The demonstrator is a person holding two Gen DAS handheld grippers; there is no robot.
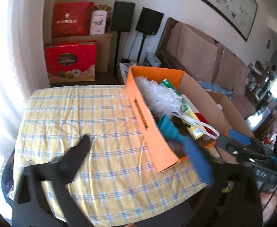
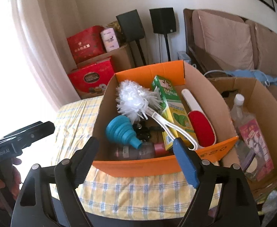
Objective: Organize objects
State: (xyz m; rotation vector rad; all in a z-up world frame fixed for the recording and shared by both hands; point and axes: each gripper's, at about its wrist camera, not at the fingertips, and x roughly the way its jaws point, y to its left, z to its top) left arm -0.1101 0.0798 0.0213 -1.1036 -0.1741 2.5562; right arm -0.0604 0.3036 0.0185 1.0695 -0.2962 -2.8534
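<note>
As it sits, orange box (image 2: 153, 165), full

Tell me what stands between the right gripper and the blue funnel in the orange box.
Only the orange box's near wall stands between the open right gripper and the blue funnel. From above, nothing visible covers the funnel; the white brush lies beside it.

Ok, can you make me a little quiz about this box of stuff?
1. True or false: the right gripper holds the white brush.
2. What colour is the funnel: A red, B blue, C green?
3. Where does the orange box stand?

Key:
1. False; both it and the left gripper are open and empty.
2. B.
3. On the checked tablecloth.
</note>
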